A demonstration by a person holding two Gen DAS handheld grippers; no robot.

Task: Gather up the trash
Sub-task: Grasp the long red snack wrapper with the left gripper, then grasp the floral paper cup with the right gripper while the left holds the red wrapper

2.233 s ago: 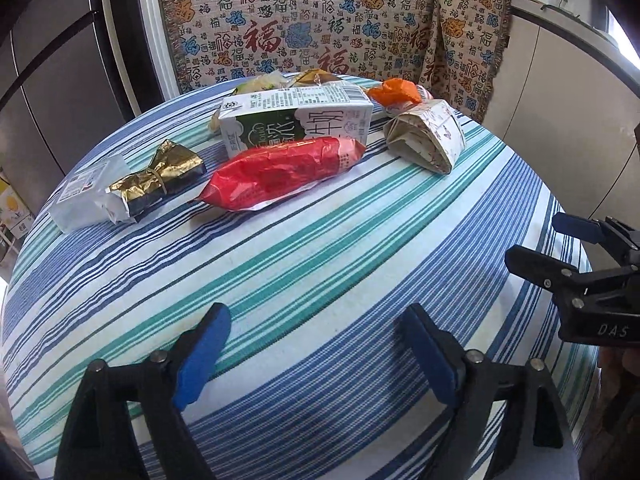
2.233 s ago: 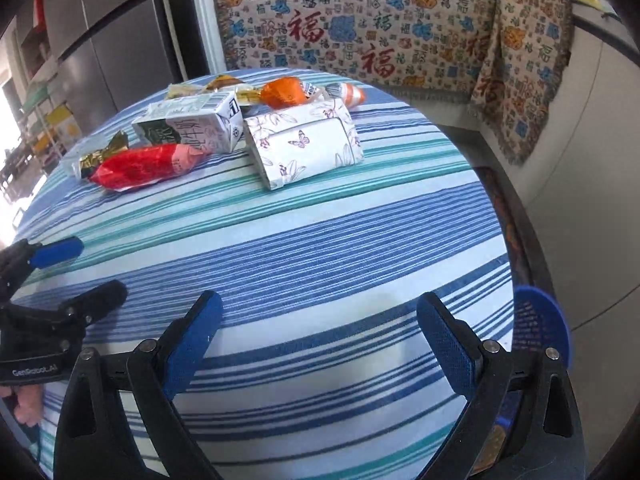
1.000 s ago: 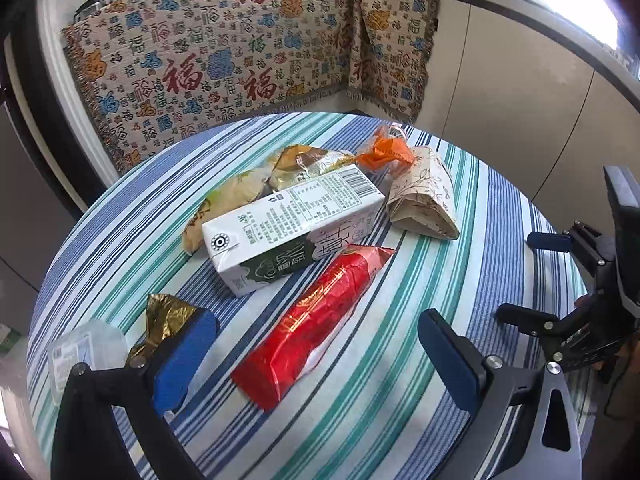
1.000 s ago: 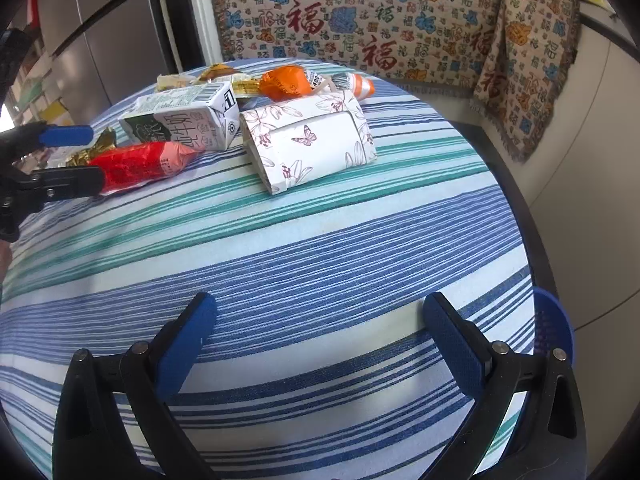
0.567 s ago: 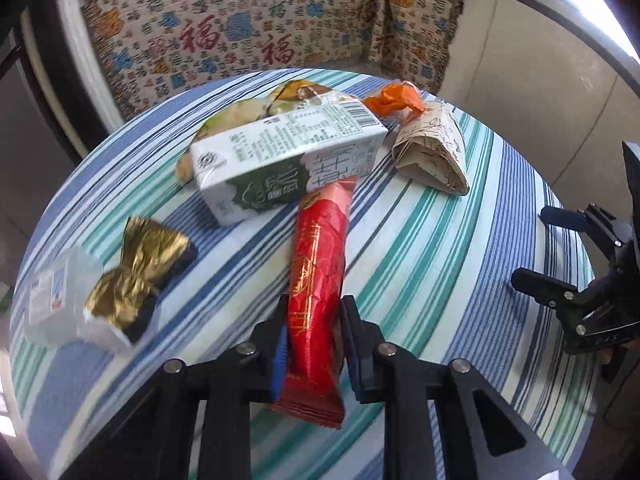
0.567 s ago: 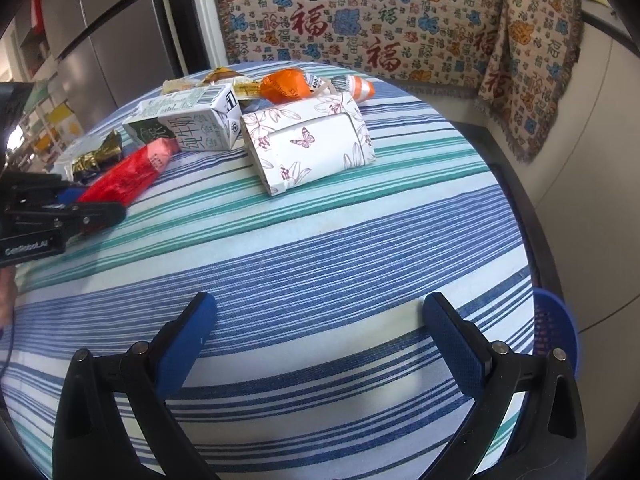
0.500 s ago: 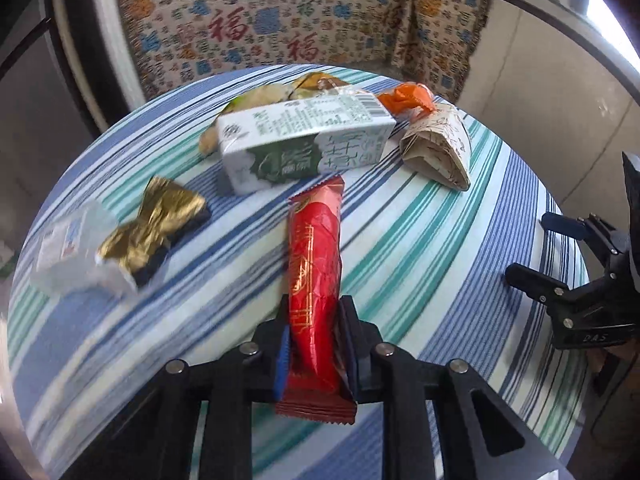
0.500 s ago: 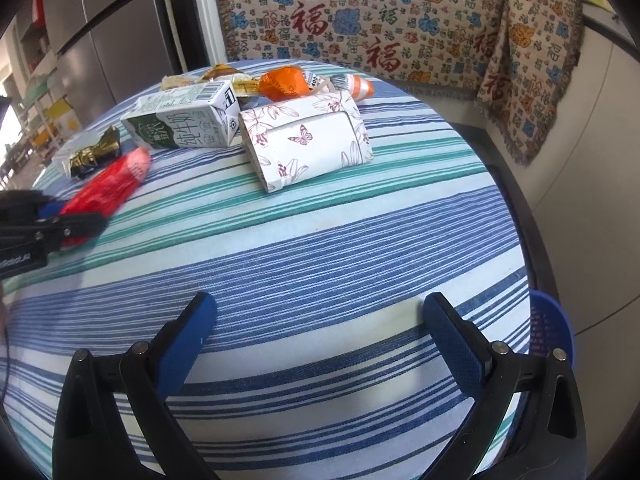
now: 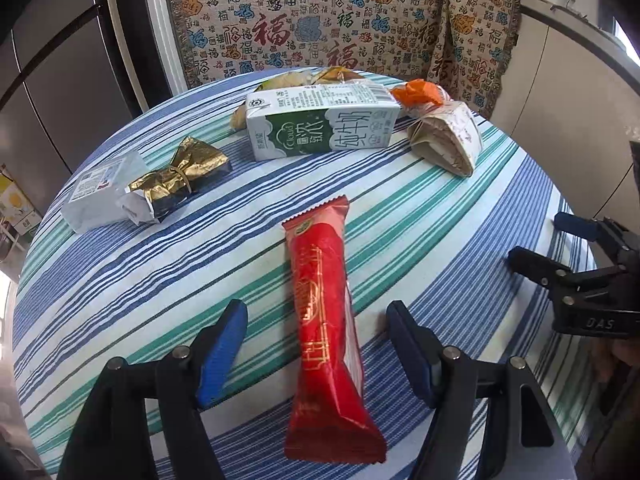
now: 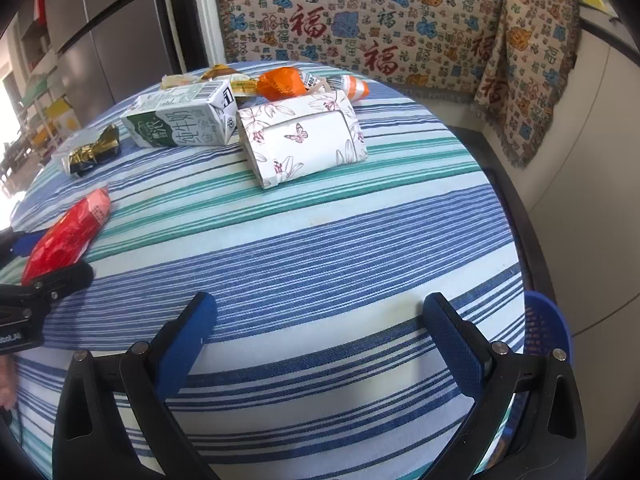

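The jaws of the left gripper [image 9: 316, 350] have just been opening and are now seen parted, with the red wrapper [image 9: 326, 328] lying between them; neither blue pad is pressed on it, and a gap is seen on each side. The jaws of the right gripper [image 10: 320, 340] are spread wide over the striped tablecloth [image 10: 320, 240], and nothing is held between them.

The red wrapper is laid lengthwise on the near part of the round table, its near end between the left fingers and its far end pointed toward the milk carton [image 9: 322, 124]. In the right wrist view the same wrapper is seen at the near left, beside the left gripper.

Further away, on the left, a gold foil wrapper [image 9: 180, 178] is found touching a small white packet [image 9: 100, 196]. The milk carton is laid on its side near the far middle. To its right a white paper pack with flowers and butterflies [image 10: 300, 140] is placed, just beside the carton. Behind these an orange wrapper [image 10: 280, 84] and some yellowish wrappers [image 9: 288, 80] are gathered at the far edge.

A blue basket [image 10: 546, 328] is seen below the table edge at the near right. Beyond the table a patterned cloth [image 9: 320, 20] is hung.
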